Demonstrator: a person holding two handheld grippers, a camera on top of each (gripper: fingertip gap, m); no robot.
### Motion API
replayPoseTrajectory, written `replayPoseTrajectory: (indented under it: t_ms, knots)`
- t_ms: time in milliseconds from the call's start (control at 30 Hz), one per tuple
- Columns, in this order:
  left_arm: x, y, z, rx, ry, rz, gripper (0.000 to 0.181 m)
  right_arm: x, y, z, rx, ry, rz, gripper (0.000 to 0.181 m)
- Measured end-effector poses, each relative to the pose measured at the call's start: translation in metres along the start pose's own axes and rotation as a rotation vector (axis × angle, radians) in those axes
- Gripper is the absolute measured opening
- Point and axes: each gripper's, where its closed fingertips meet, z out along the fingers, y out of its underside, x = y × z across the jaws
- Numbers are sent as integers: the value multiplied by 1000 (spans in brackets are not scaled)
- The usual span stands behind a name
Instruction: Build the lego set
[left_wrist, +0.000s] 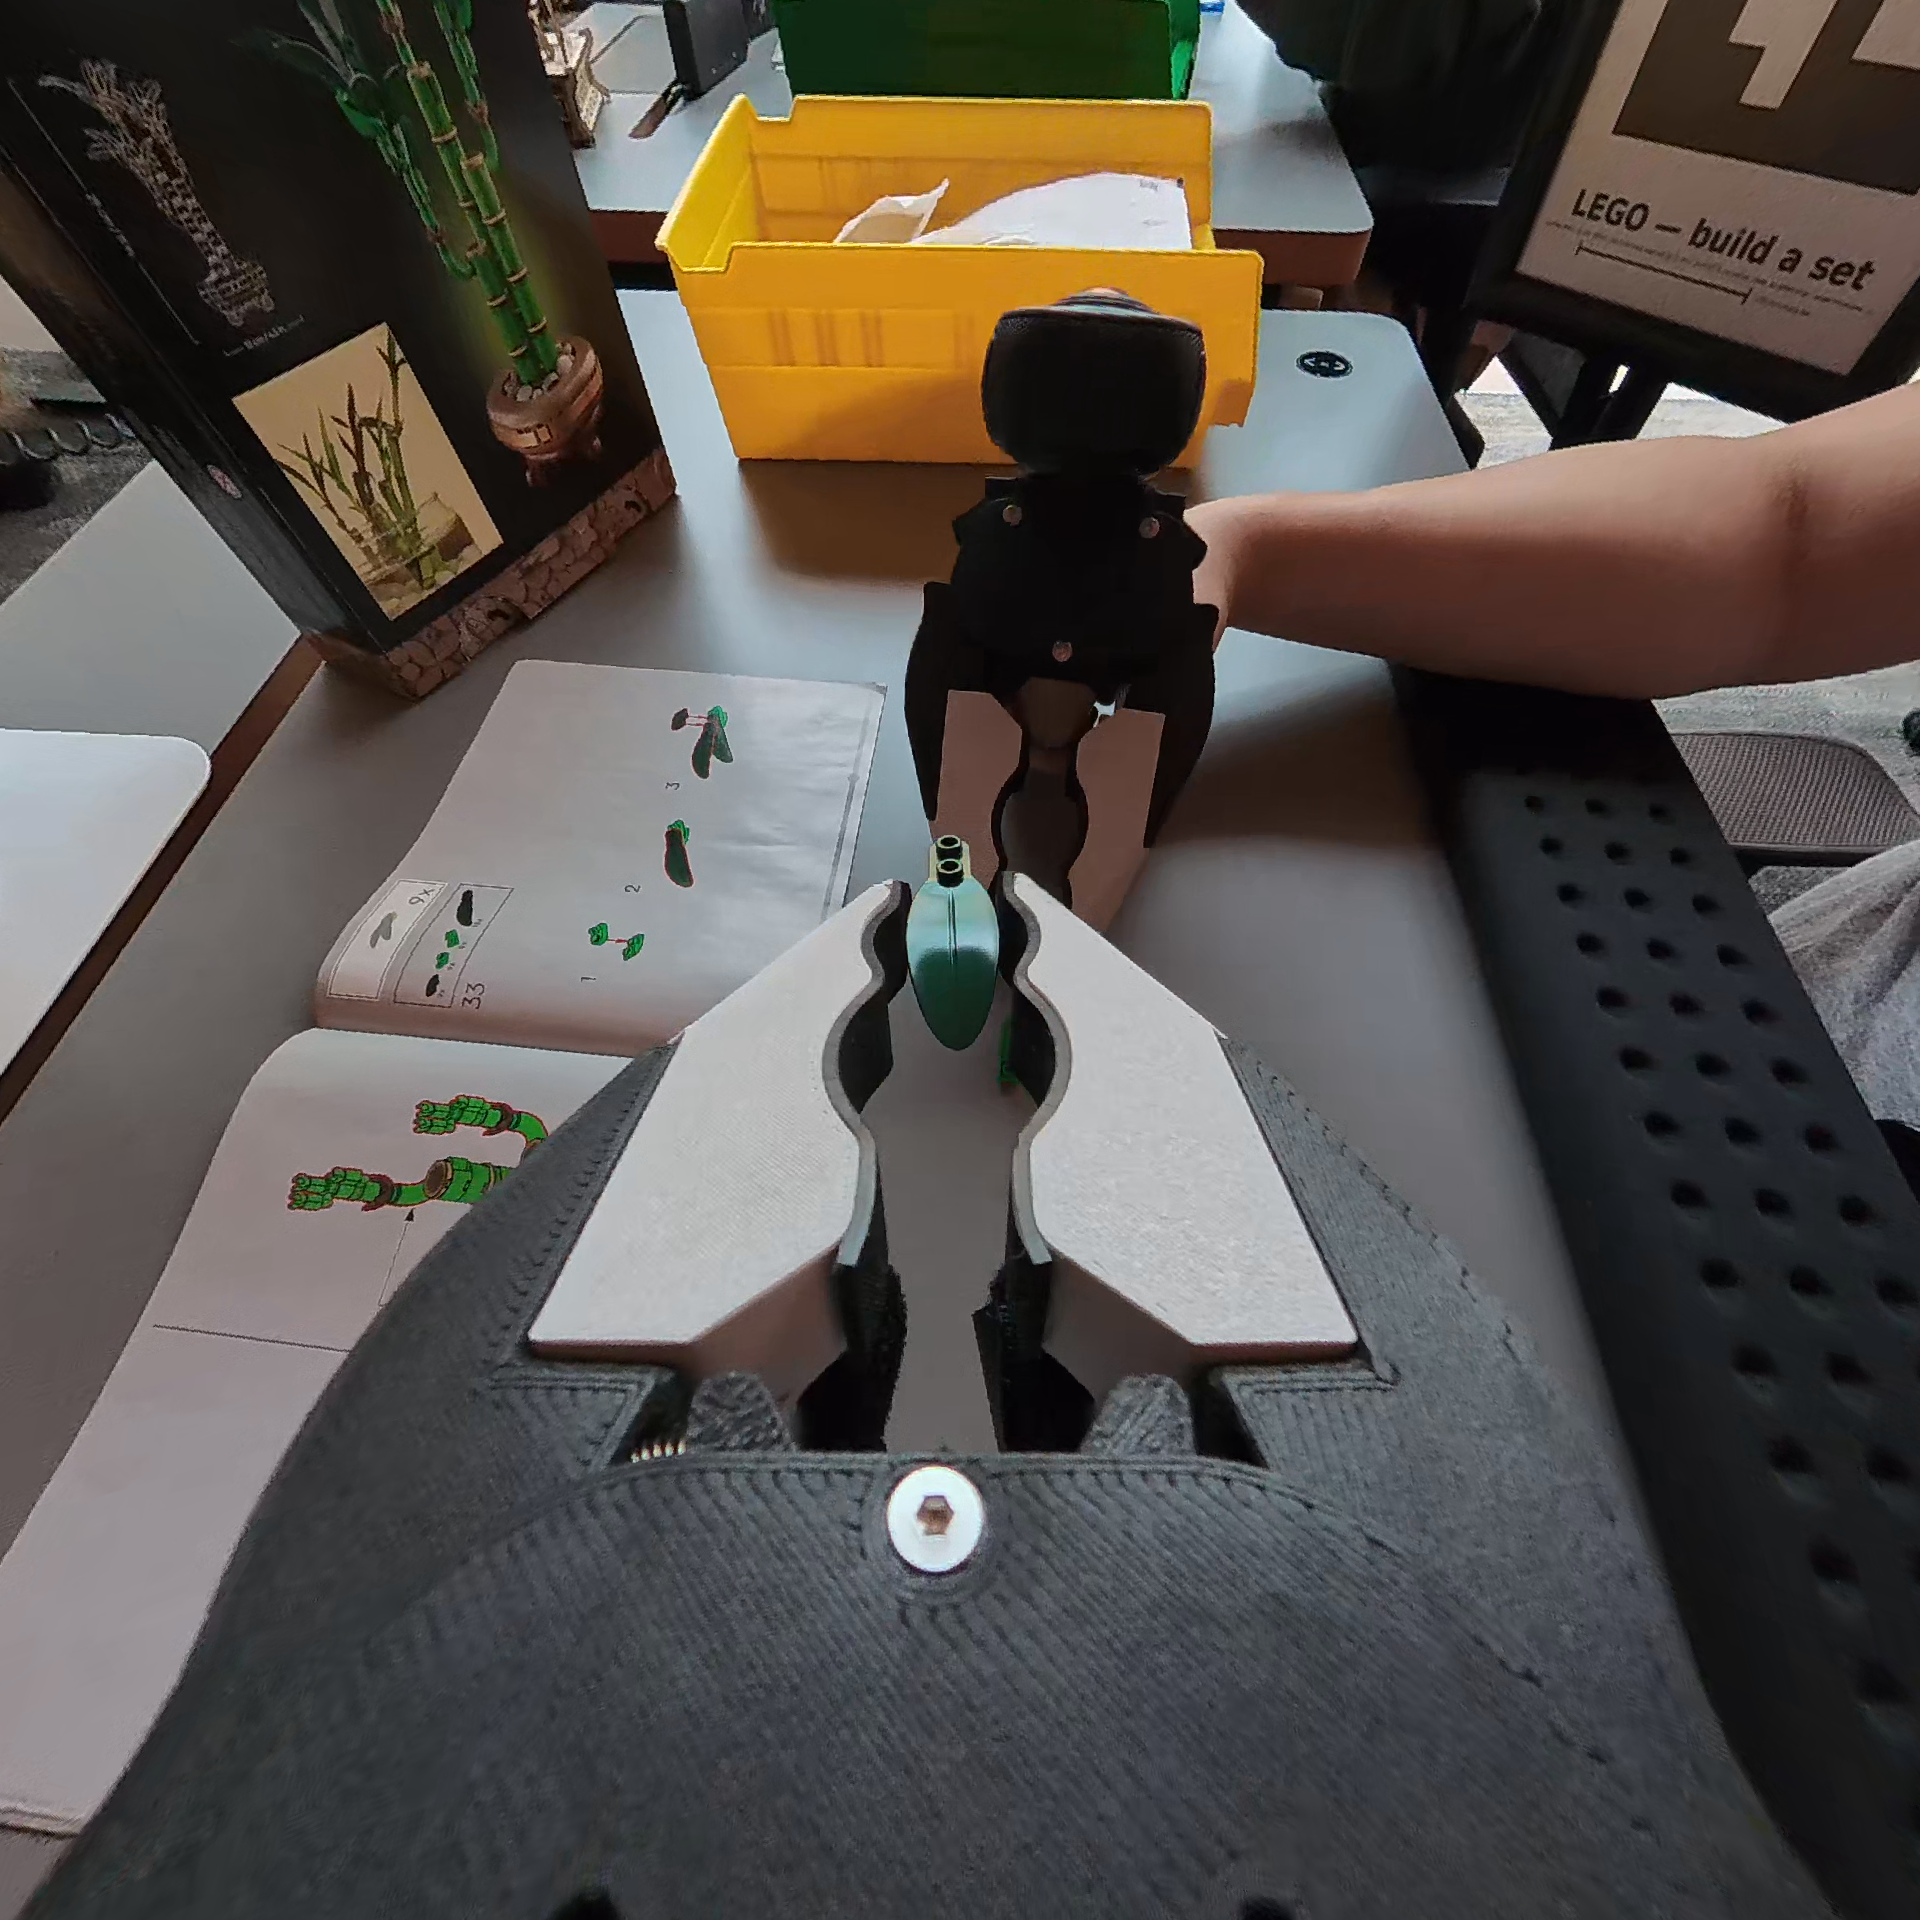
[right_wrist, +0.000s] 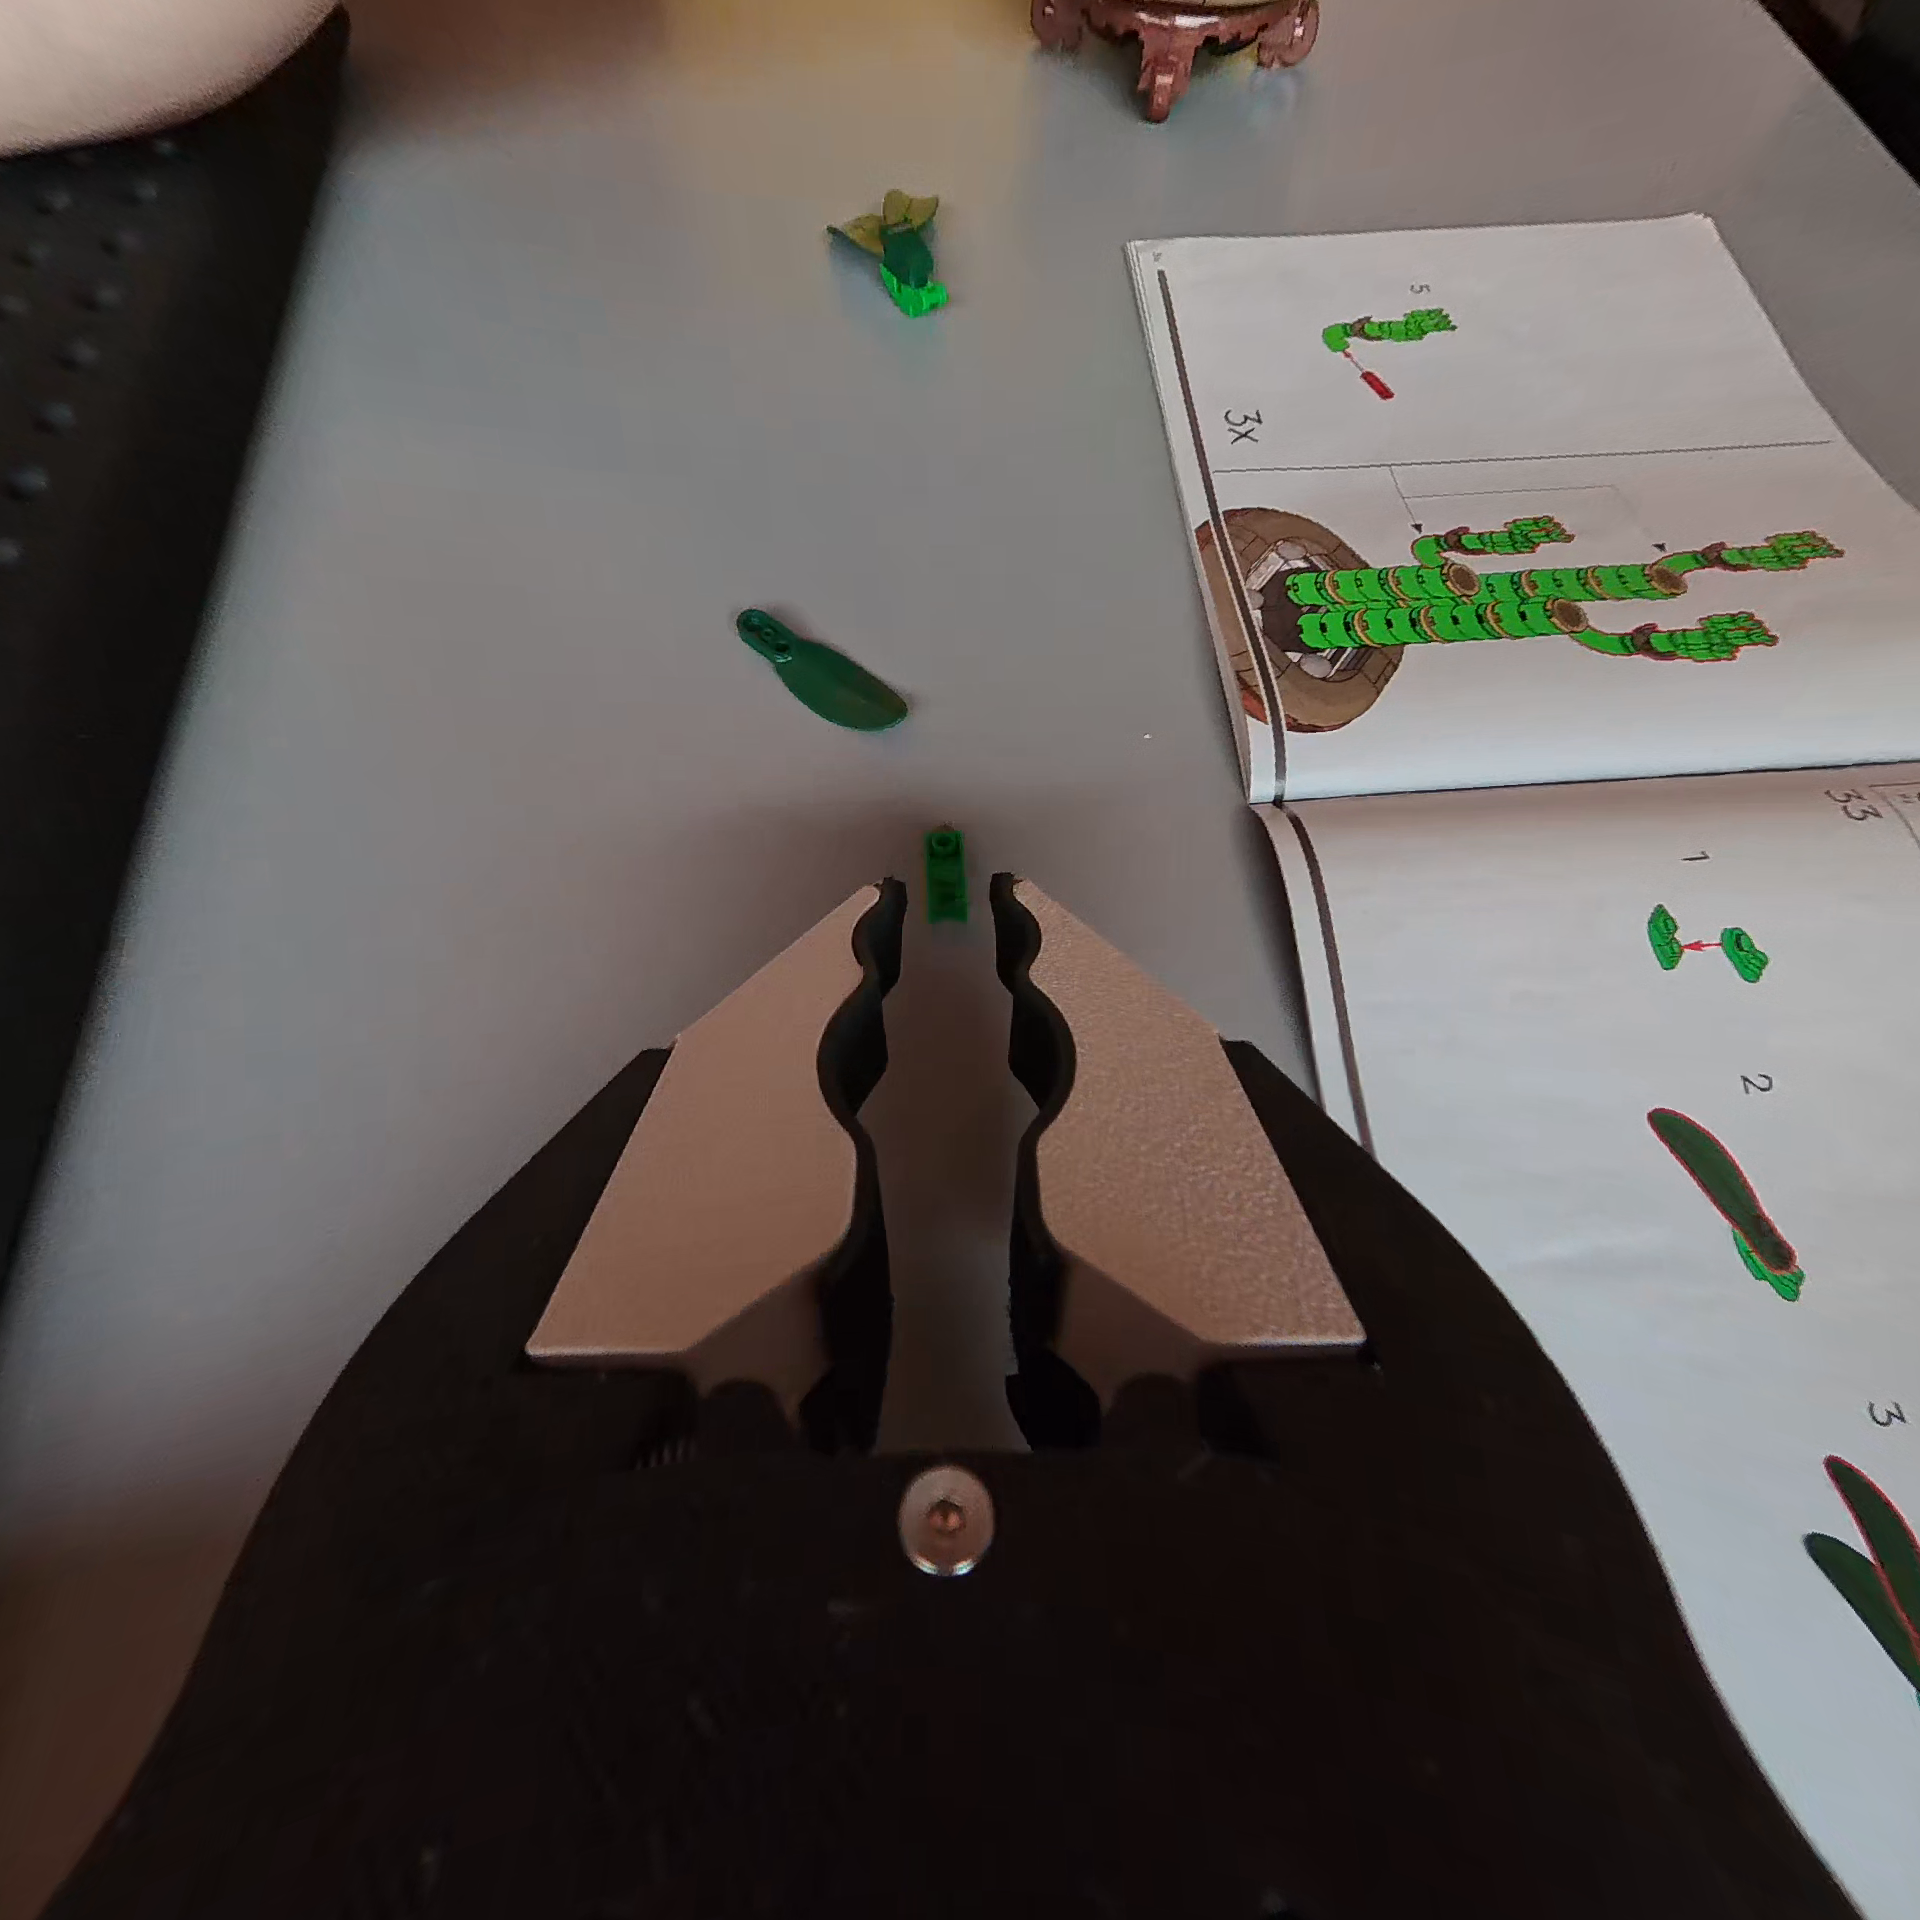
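My left gripper (left_wrist: 951, 894) is shut on a dark green leaf piece (left_wrist: 952, 961) and holds it between its fingertips, studded end pointing away. A bright green bit (left_wrist: 1006, 1049) shows beside the leaf; I cannot tell whether it is attached. My right gripper (right_wrist: 945, 883) is slightly open, its tips on either side of a small bright green piece (right_wrist: 945, 878) lying on the grey table (right_wrist: 582, 499), not touching it. It also shows in the left wrist view (left_wrist: 1034, 862), facing my left gripper. A second dark green leaf (right_wrist: 821, 675) and a small leaf assembly (right_wrist: 899, 255) lie farther ahead.
The open instruction booklet (left_wrist: 644, 831) lies at the left, and at the right in the right wrist view (right_wrist: 1558, 520). The set box (left_wrist: 343, 343) and a yellow bin (left_wrist: 966, 343) stand behind. A brown pot base (right_wrist: 1174, 42) stands far off. A forearm (left_wrist: 1558, 561) and a black perforated surface (left_wrist: 1714, 1143) are at the right. My right fingertips sit around 12 centimetres from my left ones. The small leaf assembly (right_wrist: 899, 255) is about equally far from each gripper, around 20 centimetres.
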Motion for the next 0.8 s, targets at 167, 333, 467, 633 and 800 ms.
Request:
replayPoseTrajectory:
  t_ms: [167, 333, 467, 633, 800]
  knots:
    - [2, -4, -3, 43, 13, 22, 15, 1, 6, 6, -43, 11, -3, 16]
    - [2, -8, -7, 77, 19, 31, 15, -1, 8, 8, -63, 5, -9, 9]
    - [2, -10, -10, 104, -1, 99, 15, -2, 8, 8, -65, -8, -9, 7]
    - [-4, -3, -11, 92, -82, 258, 15, 7, 9, -5, -55, 32, -3, 7]
    - [-2, -2, -7, 69, -156, 435, 15, 29, 8, -41, 1, 135, 42, 7]
